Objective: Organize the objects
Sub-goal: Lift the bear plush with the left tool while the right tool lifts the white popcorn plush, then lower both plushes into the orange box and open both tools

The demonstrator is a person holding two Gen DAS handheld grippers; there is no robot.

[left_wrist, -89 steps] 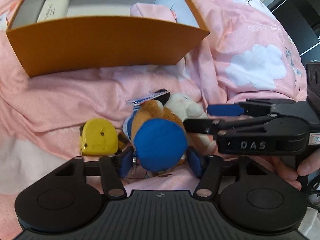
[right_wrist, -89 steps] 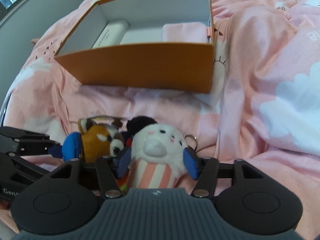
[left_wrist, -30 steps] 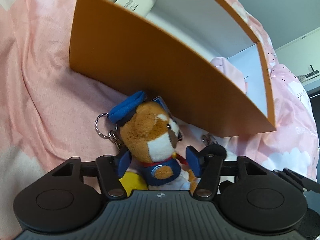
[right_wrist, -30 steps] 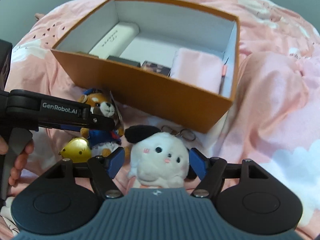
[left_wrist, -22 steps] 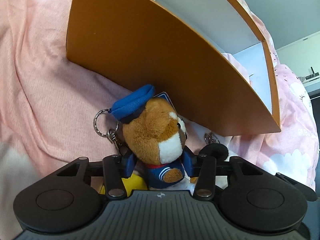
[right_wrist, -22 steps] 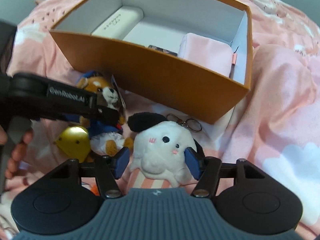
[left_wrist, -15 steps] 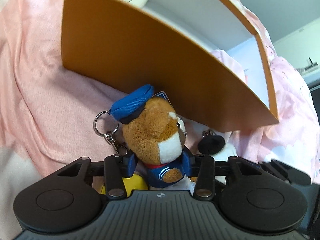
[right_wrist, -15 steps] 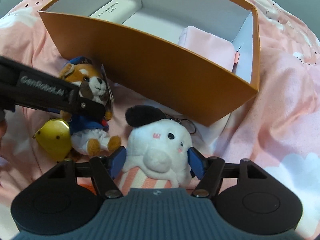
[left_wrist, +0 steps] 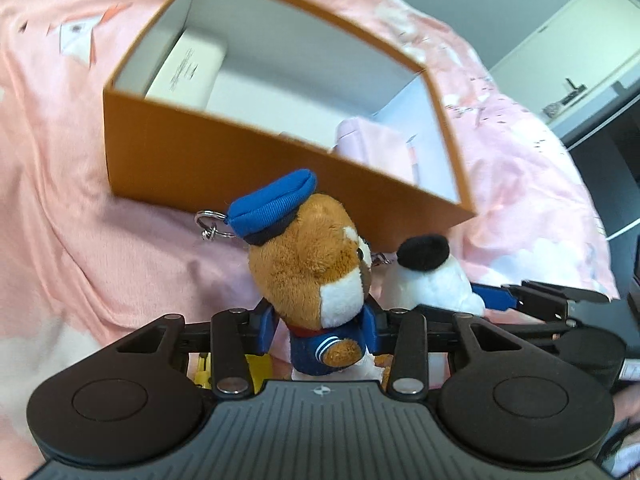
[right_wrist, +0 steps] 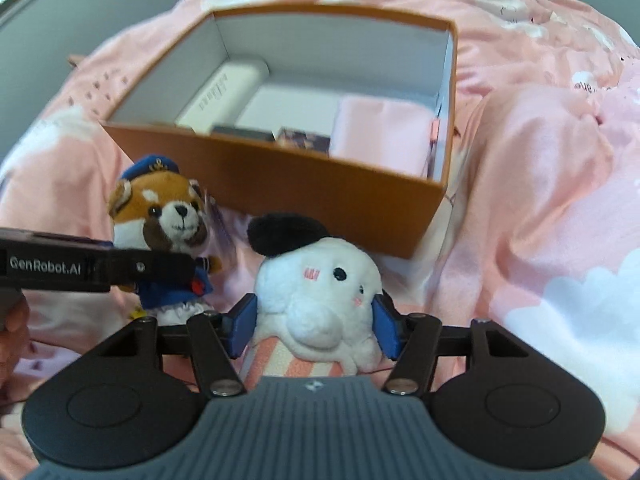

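Note:
My left gripper (left_wrist: 318, 330) is shut on a brown fox plush (left_wrist: 310, 264) with a blue cap and blue jacket, held upright above the pink bedding; the plush also shows in the right wrist view (right_wrist: 166, 216). My right gripper (right_wrist: 314, 326) is shut on a white plush (right_wrist: 318, 300) with a black hat and striped body, which also shows in the left wrist view (left_wrist: 430, 276). Both plushes are in front of the open orange box (right_wrist: 280, 172), whose near wall also shows in the left wrist view (left_wrist: 224, 152).
The box holds a white case (right_wrist: 222, 92), a folded pink cloth (right_wrist: 380, 132) and small dark items (right_wrist: 276, 134). A yellow object (left_wrist: 256, 368) lies on the pink bedding (left_wrist: 80, 220) under my left gripper. Dark furniture stands at the far right (left_wrist: 600, 152).
Both grippers have risen with their plushes, so the box interior now shows from above in both views. The left gripper's jaws closed tighter on the fox plush.

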